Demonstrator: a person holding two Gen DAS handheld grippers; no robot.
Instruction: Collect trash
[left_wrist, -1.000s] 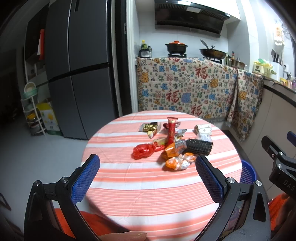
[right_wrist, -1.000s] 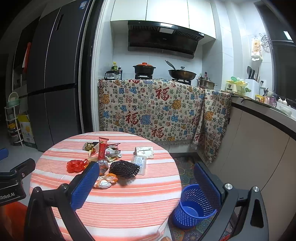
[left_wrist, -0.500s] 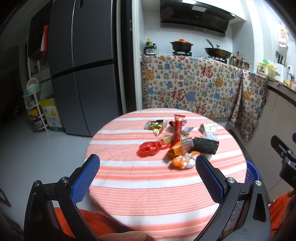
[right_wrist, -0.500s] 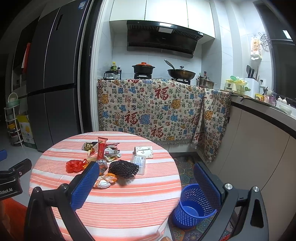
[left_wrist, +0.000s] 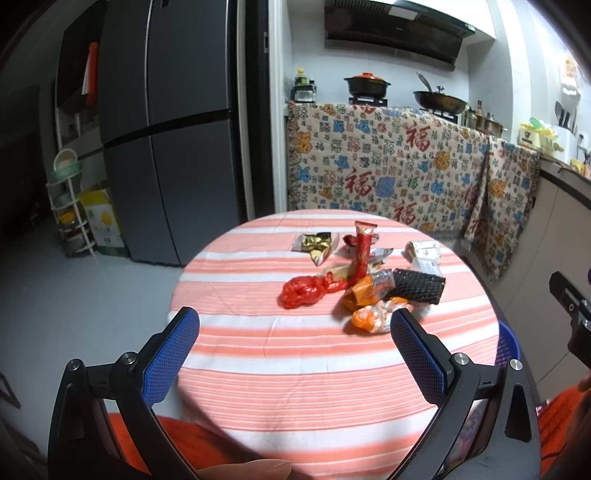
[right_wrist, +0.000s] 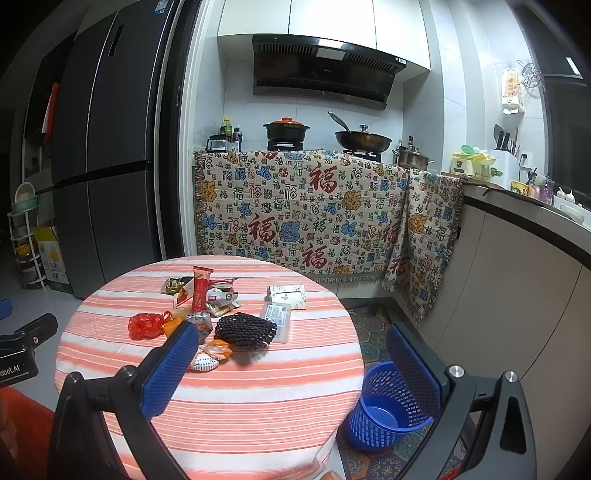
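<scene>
On the hanging cloth (right_wrist: 303, 218) (red characters): 福.

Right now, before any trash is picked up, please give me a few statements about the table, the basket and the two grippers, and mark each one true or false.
1. The blue basket stands on the floor beside the round table. True.
2. The left gripper is shut on the red plastic bag. False: its jaws are open and empty, and the bag lies on the table.
3. The black mesh sleeve lies on the table among the wrappers. True.
4. The blue basket already holds several wrappers. False: what shows of its inside looks empty.
5. The right gripper is open and holds nothing. True.
6. The red tube wrapper lies on the floor. False: it is on the table, in the pile.
</scene>
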